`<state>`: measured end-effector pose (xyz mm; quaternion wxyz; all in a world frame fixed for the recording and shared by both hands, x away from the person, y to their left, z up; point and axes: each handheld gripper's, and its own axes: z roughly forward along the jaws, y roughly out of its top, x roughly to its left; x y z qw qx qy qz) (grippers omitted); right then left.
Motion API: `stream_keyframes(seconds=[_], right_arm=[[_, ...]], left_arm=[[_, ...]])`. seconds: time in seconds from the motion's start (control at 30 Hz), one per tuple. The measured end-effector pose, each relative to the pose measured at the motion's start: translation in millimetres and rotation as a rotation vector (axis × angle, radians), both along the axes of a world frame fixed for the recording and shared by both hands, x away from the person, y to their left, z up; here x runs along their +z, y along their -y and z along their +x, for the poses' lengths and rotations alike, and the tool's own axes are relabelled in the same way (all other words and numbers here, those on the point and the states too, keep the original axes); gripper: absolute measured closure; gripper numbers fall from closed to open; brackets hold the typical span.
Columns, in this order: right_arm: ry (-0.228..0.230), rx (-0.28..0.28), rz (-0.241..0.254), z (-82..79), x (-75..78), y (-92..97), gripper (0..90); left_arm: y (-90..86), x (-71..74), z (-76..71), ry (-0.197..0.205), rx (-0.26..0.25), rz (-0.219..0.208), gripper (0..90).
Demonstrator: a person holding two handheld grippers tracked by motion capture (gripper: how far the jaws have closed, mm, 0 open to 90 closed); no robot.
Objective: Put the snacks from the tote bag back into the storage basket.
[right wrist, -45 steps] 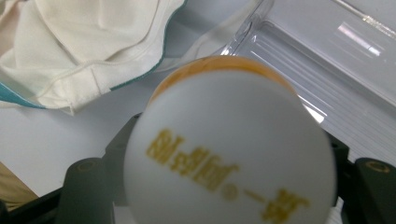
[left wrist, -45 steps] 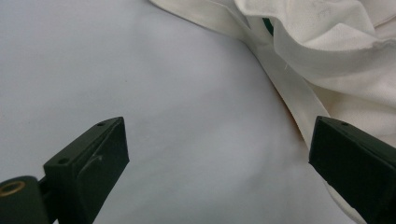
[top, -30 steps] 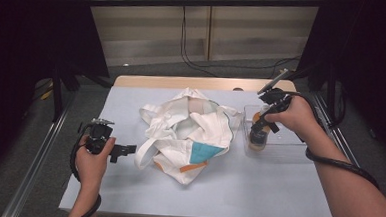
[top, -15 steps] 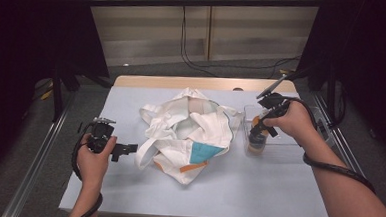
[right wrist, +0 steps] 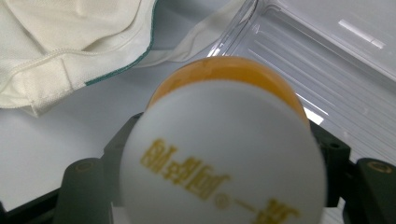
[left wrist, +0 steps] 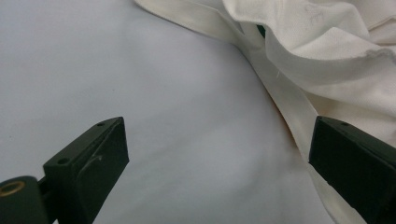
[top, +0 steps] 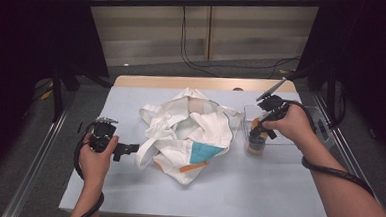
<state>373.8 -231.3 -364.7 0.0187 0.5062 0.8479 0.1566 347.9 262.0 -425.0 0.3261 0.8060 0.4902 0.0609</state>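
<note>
1. The right gripper (top: 256, 137) grasps an orange bottle (top: 255, 143) by its white cap (right wrist: 224, 154), upright, at the near left corner of the clear tray (top: 299, 149) by the table's right edge
2. The cloth bag (top: 189, 133) lies just left of it, mid-table
3. The left gripper (top: 131, 148), jaws spread and empty, sits at the bag's left strap (left wrist: 285, 102)

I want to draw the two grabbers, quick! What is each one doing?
Left gripper: open, holding nothing, next to the white cloth bag.
Right gripper: shut on the orange bottle with a white cap.
</note>
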Motion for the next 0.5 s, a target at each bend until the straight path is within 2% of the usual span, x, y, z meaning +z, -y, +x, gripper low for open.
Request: stream_keyframes(seconds=[0.13,0.23,0.33,0.37,0.43,0.47,0.5], right_arm=[[0.008,-0.025,0.032,-0.7,-0.1,1.9,25.0],[0.017,-0.013,-0.004,-2.1,1.3,2.0,22.5],[0.025,-0.015,0.004,-3.8,2.3,3.6,20.2],[0.043,-0.013,0.008,-4.6,2.2,5.0,19.3],[0.044,-0.006,0.011,-6.0,1.9,7.7,18.2],[0.033,-0.021,0.009,-7.7,3.1,8.3,18.0],[0.048,-0.016,0.013,-8.2,3.0,10.3,17.8]], left_arm=[[1.4,-0.6,0.0,0.006,0.014,-0.01,4.6],[0.2,0.4,0.7,0.0,0.003,-0.01,4.6],[1.0,0.3,0.7,0.006,0.003,-0.008,4.6],[1.2,0.4,0.7,0.007,0.005,-0.006,4.6],[1.5,0.6,1.1,0.003,0.001,-0.007,4.6],[1.3,0.6,1.5,0.005,-0.001,-0.003,4.6],[1.2,0.6,1.7,0.006,-0.001,-0.003,4.6]])
